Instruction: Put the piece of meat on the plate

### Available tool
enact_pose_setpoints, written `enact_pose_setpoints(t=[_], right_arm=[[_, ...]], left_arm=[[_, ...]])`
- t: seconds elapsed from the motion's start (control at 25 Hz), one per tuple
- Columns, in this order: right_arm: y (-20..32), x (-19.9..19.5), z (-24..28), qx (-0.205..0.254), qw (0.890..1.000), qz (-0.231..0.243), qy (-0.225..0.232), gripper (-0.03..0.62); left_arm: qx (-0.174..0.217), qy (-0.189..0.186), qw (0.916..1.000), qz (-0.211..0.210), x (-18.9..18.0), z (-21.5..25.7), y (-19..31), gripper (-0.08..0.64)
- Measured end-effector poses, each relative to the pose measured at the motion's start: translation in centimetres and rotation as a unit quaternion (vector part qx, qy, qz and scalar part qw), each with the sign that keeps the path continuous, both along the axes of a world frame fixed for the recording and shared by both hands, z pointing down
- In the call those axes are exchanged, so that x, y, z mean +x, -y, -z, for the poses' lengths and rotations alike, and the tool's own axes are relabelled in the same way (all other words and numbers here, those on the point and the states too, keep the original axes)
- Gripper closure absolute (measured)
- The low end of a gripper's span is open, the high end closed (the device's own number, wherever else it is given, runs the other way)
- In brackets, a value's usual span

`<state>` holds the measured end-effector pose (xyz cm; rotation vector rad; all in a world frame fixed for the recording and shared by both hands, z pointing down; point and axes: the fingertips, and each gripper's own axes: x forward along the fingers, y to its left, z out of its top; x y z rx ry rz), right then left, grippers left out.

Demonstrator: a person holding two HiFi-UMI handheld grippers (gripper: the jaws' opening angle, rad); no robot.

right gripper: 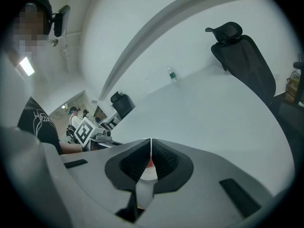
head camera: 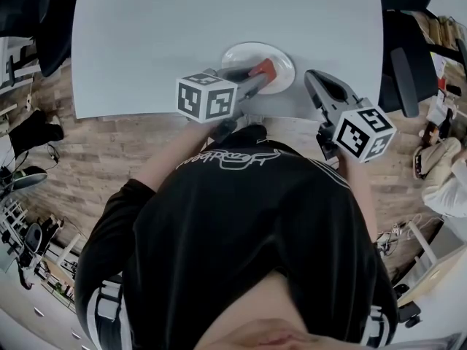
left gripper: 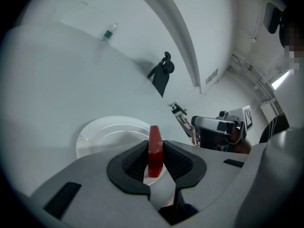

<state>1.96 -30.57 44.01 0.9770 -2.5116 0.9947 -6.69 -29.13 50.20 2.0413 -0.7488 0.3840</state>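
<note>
Your left gripper's [head camera: 257, 76] jaws clamp the piece of meat [left gripper: 155, 147] over the plate [left gripper: 100, 133] — your right gripper's [right gripper: 150, 149] jaws sit closed, empty.

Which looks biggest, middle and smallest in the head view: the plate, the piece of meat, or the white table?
Largest to smallest:
1. white table, filling the upper frame
2. plate
3. piece of meat, a small red shape seen against the plate
No two look alike in size.
</note>
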Motion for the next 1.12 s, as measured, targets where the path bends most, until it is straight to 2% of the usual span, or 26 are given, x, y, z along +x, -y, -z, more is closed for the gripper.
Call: enact_pose_setpoints(t=[0.28, 0.44, 0.8, 1.0, 1.12], right_arm=[[0.5, 0.1, -0.2, -0.004, 1.000, -0.002, 0.006, 0.578], [0.7, 0.1, -0.4, -0.006, 1.000, -0.003, 0.005, 0.578], [1.1, -0.2, -0.6, -0.008, 1.000, -0.001, 0.007, 0.578], [1.5, -0.4, -0.7, -0.008, 1.000, 0.000, 0.009, 0.578], [1.7, -0.2, -1.0, -0.012, 1.000, -0.002, 0.010, 0.578]], left_arm=[[-0.017, -0.009, 0.9997, -0.013, 0.3, -0.1, 0.3, 0.466], [-0.014, 0.001, 0.9997, -0.020, 0.2, -0.3, 0.5, 0.463], [0.014, 0.041, 0.9985, -0.034, 0.1, -0.5, 0.8, 0.442], [0.048, 0.078, 0.9949, -0.044, 0.0, -0.5, 1.1, 0.418], [0.054, 0.086, 0.9940, -0.041, 0.0, -0.6, 1.4, 0.408]])
